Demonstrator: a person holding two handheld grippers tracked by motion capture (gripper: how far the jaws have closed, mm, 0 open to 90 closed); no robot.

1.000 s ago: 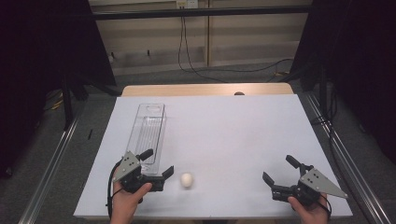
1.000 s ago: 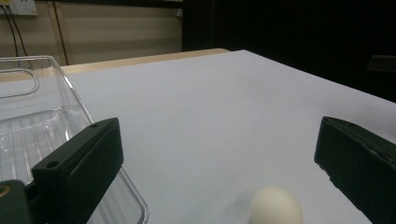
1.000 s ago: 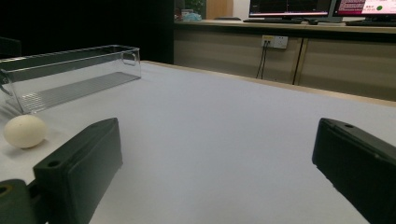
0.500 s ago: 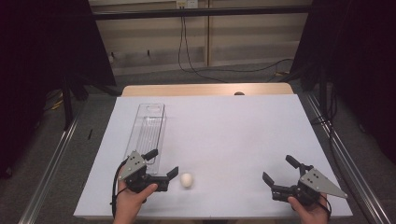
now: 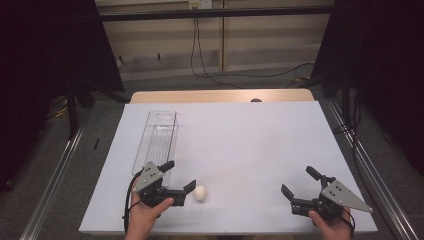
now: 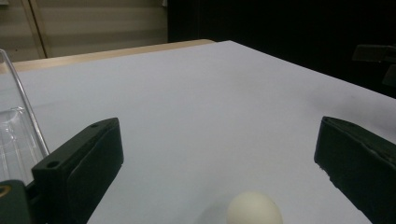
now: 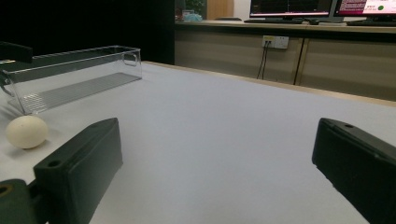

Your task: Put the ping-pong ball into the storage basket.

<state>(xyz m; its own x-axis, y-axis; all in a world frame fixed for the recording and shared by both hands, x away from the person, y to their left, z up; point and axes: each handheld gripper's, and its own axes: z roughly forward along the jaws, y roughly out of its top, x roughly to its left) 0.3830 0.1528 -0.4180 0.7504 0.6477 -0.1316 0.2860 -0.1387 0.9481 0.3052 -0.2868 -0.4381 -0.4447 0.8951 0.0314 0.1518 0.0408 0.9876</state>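
High view: left gripper (image 5: pixel 175 176) is closing in on egg (image 5: pixel 200 193), nearer than a second ago, jaws spread wide. Egg is lying on counter (image 5: pixel 250 145), beside clear bin (image 5: pixel 156 142). Right gripper (image 5: pixel 300 182) is waiting, jaws apart. Grasp looks imminent.

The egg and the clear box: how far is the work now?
Nothing looks done yet: the egg lies on the white table, outside the clear box. In hand: the left gripper is open beside the egg, not closed on it. The right gripper is open, far off. Left: probably grasping the egg and putting it in the box.
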